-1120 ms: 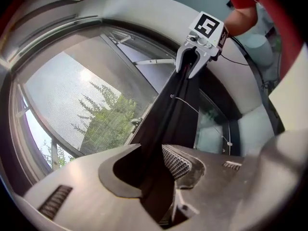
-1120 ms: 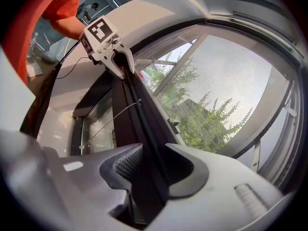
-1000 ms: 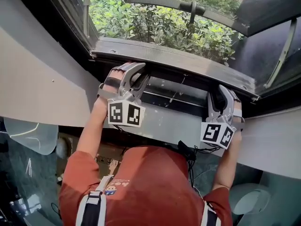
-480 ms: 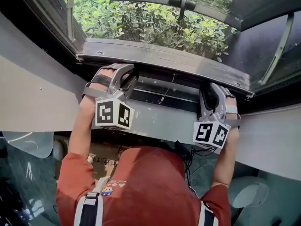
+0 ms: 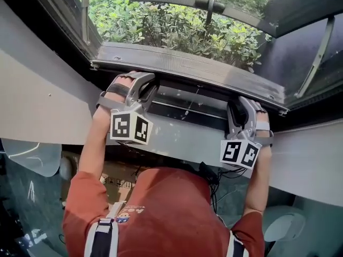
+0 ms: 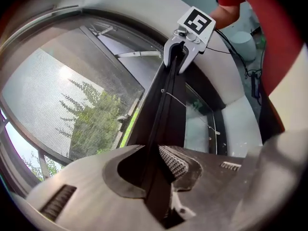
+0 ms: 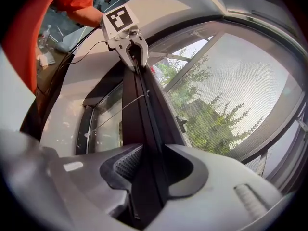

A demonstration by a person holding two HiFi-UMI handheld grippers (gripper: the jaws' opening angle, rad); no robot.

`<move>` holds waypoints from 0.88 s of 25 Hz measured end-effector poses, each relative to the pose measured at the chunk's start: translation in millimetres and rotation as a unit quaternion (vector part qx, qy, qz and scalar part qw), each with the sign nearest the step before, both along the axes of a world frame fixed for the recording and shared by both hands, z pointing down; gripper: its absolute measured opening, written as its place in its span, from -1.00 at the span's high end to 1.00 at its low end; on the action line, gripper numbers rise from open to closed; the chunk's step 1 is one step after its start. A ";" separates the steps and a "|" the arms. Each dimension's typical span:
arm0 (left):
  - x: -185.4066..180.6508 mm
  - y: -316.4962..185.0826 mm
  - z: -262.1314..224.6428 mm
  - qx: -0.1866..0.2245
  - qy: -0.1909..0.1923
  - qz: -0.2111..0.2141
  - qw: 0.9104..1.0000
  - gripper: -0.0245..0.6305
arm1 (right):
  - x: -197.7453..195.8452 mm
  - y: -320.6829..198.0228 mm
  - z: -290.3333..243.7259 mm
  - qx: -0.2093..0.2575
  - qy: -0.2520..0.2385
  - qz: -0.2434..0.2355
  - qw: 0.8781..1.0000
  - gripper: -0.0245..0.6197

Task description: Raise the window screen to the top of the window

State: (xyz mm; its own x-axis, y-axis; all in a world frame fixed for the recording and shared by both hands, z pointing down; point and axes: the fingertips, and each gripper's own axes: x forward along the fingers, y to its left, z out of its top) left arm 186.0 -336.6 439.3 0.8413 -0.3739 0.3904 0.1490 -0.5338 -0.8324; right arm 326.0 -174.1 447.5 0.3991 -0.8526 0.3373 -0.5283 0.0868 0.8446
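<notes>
The left gripper [image 6: 155, 163] has just been closing its jaws and pinches the screen's bottom bar [image 5: 187, 67] near its left end. The right gripper [image 7: 144, 166] clamps the same bar near its right end. The bar sits low in the window [image 5: 86, 9], level, its long axis side to side, with the mesh [image 7: 250, 90] beyond. An uneven lift could tilt and jam it, and a light left pinch may slip.

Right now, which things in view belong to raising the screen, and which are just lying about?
Job in hand:
screen bar
mesh
left gripper, jaws have just been closing onto the bar
right gripper, shut on the bar

Just about:
bushes outside
window handle
cables
box below the sill
</notes>
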 end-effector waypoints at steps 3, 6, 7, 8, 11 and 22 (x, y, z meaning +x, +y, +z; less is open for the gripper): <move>0.1 0.1 -1.5 0.003 0.002 0.002 1.000 0.68 | 0.2 0.3 -2.4 -0.001 -0.003 -0.006 1.000 0.47; -0.3 -0.5 -14.4 0.009 0.012 0.000 1.000 0.64 | -1.2 0.3 -16.2 0.004 -0.006 -0.010 1.000 0.47; -0.5 -0.9 -19.2 0.010 0.016 0.000 1.000 0.64 | -1.4 0.0 -20.7 0.005 -0.005 -0.010 1.000 0.47; -0.3 -1.2 -22.9 0.013 0.019 -0.001 1.000 0.64 | -1.2 0.0 -24.0 0.005 -0.001 -0.010 1.000 0.47; 0.8 -0.7 -34.6 0.029 0.033 0.003 0.999 0.64 | -0.2 0.9 -35.8 0.018 0.016 -0.010 1.000 0.47; 4.6 -6.6 -101.6 0.110 0.126 -0.008 0.986 0.71 | 7.1 -3.2 -107.7 0.094 0.090 -0.003 0.991 0.71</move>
State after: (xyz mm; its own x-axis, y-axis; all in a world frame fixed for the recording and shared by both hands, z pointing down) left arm 190.6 -343.2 337.7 0.8949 -0.4393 0.0782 -0.0837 -0.3374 -0.9376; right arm 333.1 -177.4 339.8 0.4326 -0.8965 0.0958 -0.3676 -0.0784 0.9267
